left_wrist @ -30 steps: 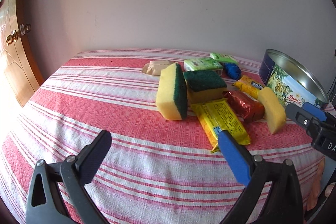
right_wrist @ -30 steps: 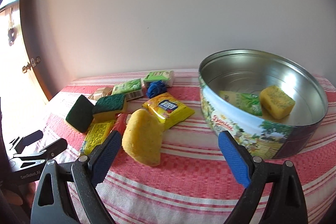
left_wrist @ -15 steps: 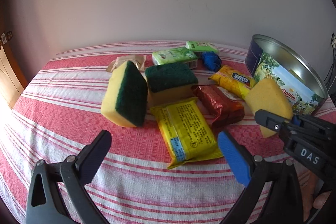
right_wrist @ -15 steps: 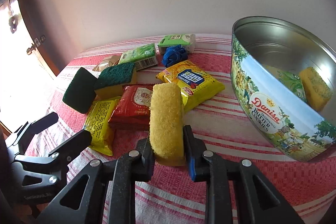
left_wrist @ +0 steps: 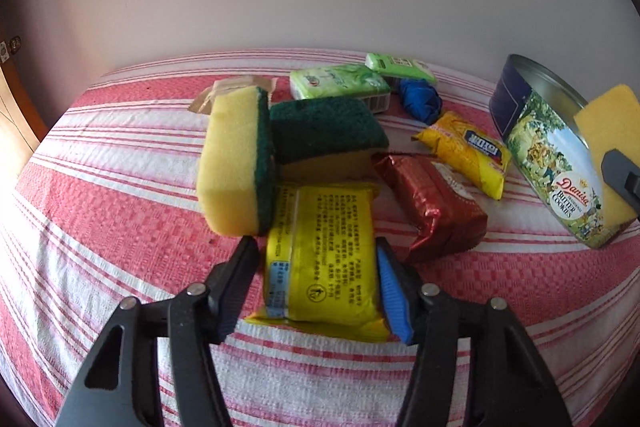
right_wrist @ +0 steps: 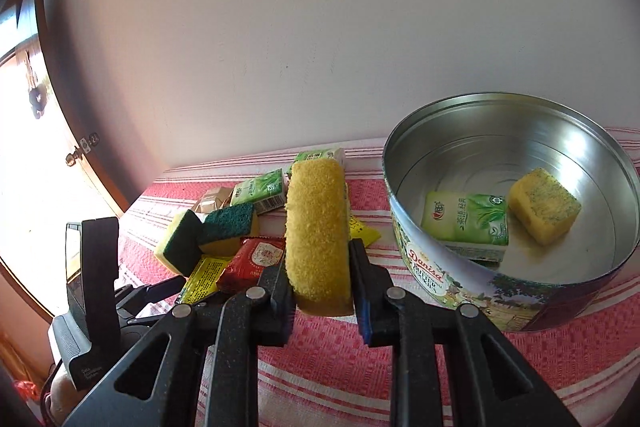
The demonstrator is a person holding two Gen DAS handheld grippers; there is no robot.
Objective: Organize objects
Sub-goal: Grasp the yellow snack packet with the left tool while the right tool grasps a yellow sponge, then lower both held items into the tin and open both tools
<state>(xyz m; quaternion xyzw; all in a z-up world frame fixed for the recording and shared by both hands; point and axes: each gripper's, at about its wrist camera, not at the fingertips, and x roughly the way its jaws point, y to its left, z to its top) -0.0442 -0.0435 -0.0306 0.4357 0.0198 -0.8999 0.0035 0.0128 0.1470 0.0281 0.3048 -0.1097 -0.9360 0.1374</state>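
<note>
The right gripper [right_wrist: 320,281] clamped a yellow sponge [right_wrist: 316,223] upright, lifted beside the open cookie tin [right_wrist: 452,267], apparently bound inside; the left gripper [left_wrist: 316,281], partly open, straddled a yellow packet [left_wrist: 320,251] without pinching it, 2 items already binned.

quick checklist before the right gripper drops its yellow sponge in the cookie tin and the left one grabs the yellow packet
1. Right gripper has a firm hold on the yellow sponge: ok, both jaws press its sides.
2. Sponge lifted off the tablecloth: ok.
3. Free space in the cookie tin: ok, only a green tissue pack and a small yellow sponge block lie inside.
4. Sponge already above the tin opening: not ok, it sits left of the rim.
5. Left gripper straddles the yellow packet: ok.
6. Left jaws actually clamped on the packet: cannot tell.
</note>
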